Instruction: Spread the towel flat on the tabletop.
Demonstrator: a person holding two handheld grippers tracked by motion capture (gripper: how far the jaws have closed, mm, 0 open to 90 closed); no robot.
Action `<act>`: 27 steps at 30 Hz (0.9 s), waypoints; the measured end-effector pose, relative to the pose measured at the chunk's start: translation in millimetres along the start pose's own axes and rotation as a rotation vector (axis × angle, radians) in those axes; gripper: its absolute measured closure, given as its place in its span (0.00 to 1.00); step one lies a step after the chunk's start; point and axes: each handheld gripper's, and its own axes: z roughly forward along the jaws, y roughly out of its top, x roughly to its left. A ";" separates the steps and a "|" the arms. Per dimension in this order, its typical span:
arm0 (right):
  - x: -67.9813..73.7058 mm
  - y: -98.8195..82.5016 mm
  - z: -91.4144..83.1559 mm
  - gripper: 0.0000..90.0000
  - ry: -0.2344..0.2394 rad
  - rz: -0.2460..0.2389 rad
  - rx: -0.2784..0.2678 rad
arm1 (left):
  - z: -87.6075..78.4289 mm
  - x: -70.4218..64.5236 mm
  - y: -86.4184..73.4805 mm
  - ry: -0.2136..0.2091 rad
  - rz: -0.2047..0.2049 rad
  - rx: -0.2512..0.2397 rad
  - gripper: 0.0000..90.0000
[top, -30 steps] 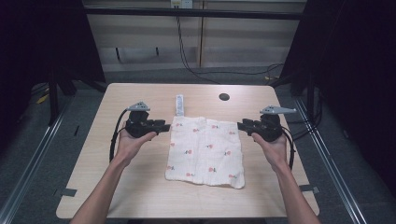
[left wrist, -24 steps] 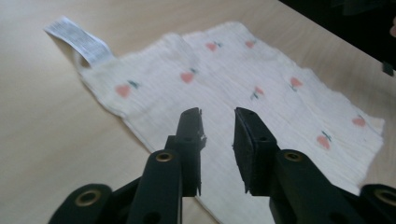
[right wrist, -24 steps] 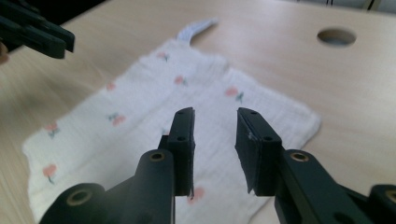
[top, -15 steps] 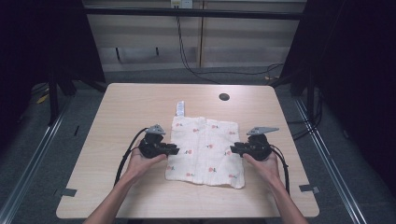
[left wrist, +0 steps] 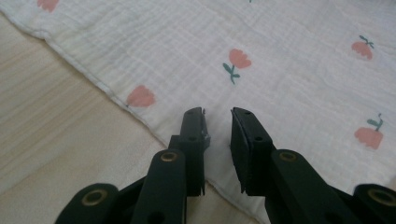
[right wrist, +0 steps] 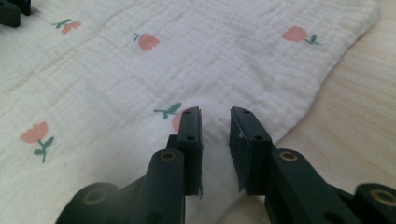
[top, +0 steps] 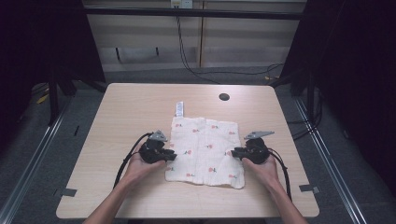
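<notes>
A white cloth (top: 205,147) printed with small pink flowers lies flat in the middle of the wooden table (top: 126,112). My left gripper (top: 173,157) rests at its left edge, near the front corner. In the left gripper view, the left gripper (left wrist: 217,116) has its jaws a narrow gap apart over the cloth's hem (left wrist: 93,79), and the cloth between them is flat. My right gripper (top: 234,152) is at the right edge. In the right gripper view, the right gripper (right wrist: 215,114) has a raised pucker of cloth (right wrist: 212,135) filling the gap between its jaws.
A small white tag (top: 180,108) lies at the cloth's far left corner. A dark round hole (top: 224,97) sits near the table's far edge. Grey tape marks (top: 67,192) are near the front corners. The left gripper's tip (right wrist: 9,11) shows across the cloth.
Both hands moved toward the table's front edge along the cloth's sides, from beside its far corners to near its front corners, and dropped onto the cloth's edges.
</notes>
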 end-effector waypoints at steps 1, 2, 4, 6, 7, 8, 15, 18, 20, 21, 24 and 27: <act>0.0 0.2 0.3 0.82 -0.001 -0.001 -0.001 | 0.0 -0.5 -1.4 -0.006 -0.007 -0.007 0.83; 0.8 0.4 0.1 0.83 -0.008 -0.004 0.005 | -0.7 -0.9 -2.3 -0.005 0.002 -0.005 0.86; 3.2 0.6 0.2 0.87 -0.022 -0.023 0.011 | -1.3 -2.6 -4.4 -0.010 -0.001 -0.010 0.92; 4.3 0.2 -0.3 0.94 -0.027 -0.041 0.019 | -2.3 -4.6 -6.4 -0.017 0.002 -0.004 1.00; 4.9 -0.4 -0.7 0.96 -0.018 -0.043 0.020 | -2.3 -5.4 -6.3 -0.018 0.003 -0.001 1.00; 5.0 -1.5 -0.9 0.98 -0.009 -0.042 0.014 | -2.8 -6.4 -6.4 -0.020 0.001 0.000 1.00; 13.8 -9.5 -10.6 1.00 0.017 -0.040 0.045 | -17.3 -24.0 -20.1 -0.039 0.024 0.041 1.00; 19.7 -15.7 -16.0 1.00 0.050 -0.039 0.053 | -22.7 -27.5 -26.4 -0.064 0.013 0.044 1.00; 24.1 -18.6 -18.6 1.00 0.065 -0.051 0.056 | -26.1 -29.0 -28.9 -0.063 0.013 0.053 1.00; 27.6 -20.1 -20.5 1.00 0.071 -0.048 0.068 | -28.0 -29.2 -30.1 -0.065 0.015 0.060 1.00; 35.5 -25.9 -26.7 1.00 0.086 -0.067 0.079 | -34.8 -36.9 -35.8 -0.067 0.006 0.070 1.00; 41.2 -30.5 -34.7 1.00 0.099 -0.068 0.067 | -39.6 -44.8 -40.2 -0.087 0.004 0.070 1.00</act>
